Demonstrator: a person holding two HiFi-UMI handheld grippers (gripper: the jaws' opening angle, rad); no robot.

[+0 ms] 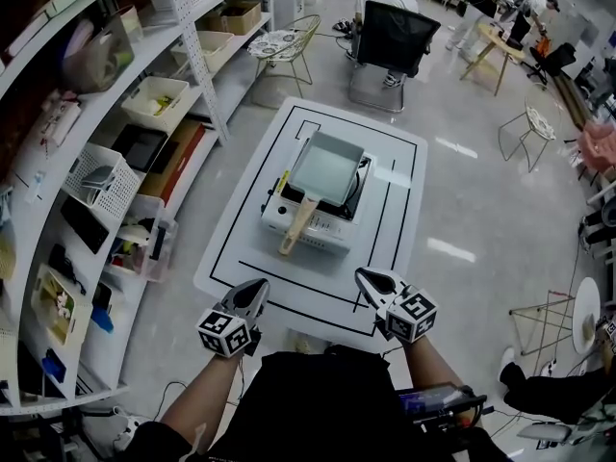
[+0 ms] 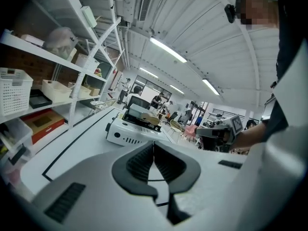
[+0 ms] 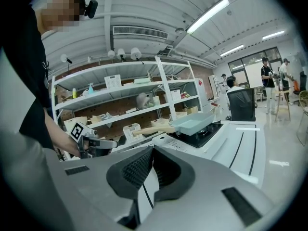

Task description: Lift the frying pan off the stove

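A rectangular pale grey-green frying pan [image 1: 325,167] with a wooden handle [image 1: 297,226] sits on a white portable stove [image 1: 310,227] in the middle of a low white table [image 1: 250,268]. The handle points toward me. My left gripper [image 1: 256,289] hovers at the table's near edge, left of the handle, shut and empty. My right gripper [image 1: 365,276] hovers at the near edge to the right, also shut and empty. In the left gripper view the stove [image 2: 126,132] lies ahead of the shut gripper [image 2: 153,146]. The right gripper view shows the pan [image 3: 198,121] beyond that gripper [image 3: 152,150].
White shelving [image 1: 115,142] with baskets and boxes runs along the left. A black office chair [image 1: 393,38] and a wire chair [image 1: 289,46] stand beyond the table. People sit at tables at the back right. A round stool [image 1: 585,316] is at the right.
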